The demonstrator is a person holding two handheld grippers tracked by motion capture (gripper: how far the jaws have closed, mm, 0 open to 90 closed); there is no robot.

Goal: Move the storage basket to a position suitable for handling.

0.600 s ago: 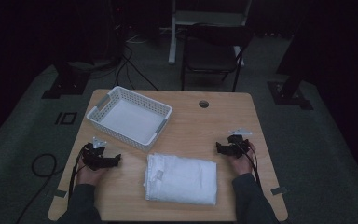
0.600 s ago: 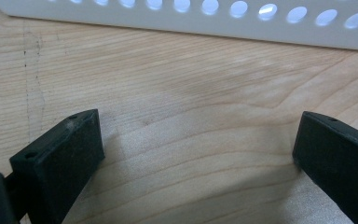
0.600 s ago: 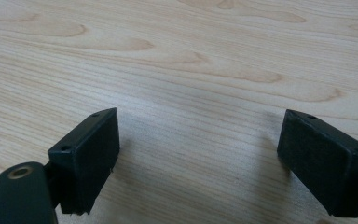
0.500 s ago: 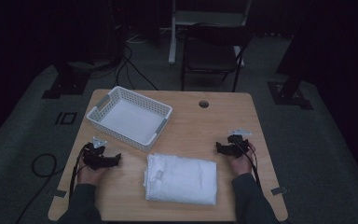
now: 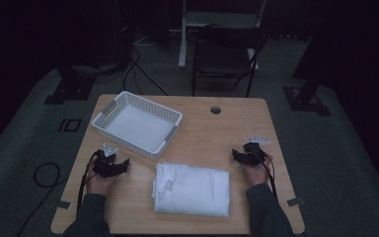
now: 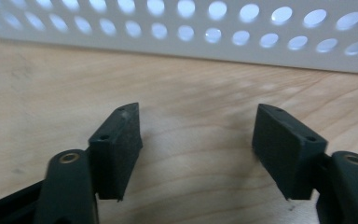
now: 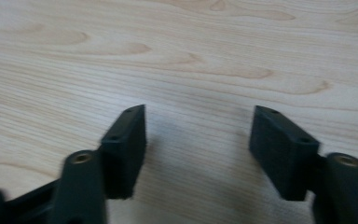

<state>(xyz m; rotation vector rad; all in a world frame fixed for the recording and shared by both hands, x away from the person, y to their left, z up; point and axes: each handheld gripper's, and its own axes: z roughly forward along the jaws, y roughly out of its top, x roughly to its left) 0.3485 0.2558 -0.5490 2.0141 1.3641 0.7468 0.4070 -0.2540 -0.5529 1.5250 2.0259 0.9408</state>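
Scene: 1 folded white cloth (image 5: 191,189) lay on the tabletop (image 5: 217,133), near the person's edge, between the 2 hands.
Basket: white perforated basket (image 5: 137,125) stood behind the cloth toward the left, apart from it.
Left gripper (image 5: 116,164): rested on the tabletop left of the cloth, well short of it; its fingers (image 6: 119,144) were released, with bare wood between them and the basket wall just ahead.
Right gripper (image 5: 241,157): rested right of the cloth, apart from it; its fingers (image 7: 126,144) were spread and held nothing.
Change: nothing had visibly shifted over the last half second; both hands and the cloth kept their places.
Meaning: the work on the cloth had probably not begun; a reach inward to its edges seemed the likely opening move.
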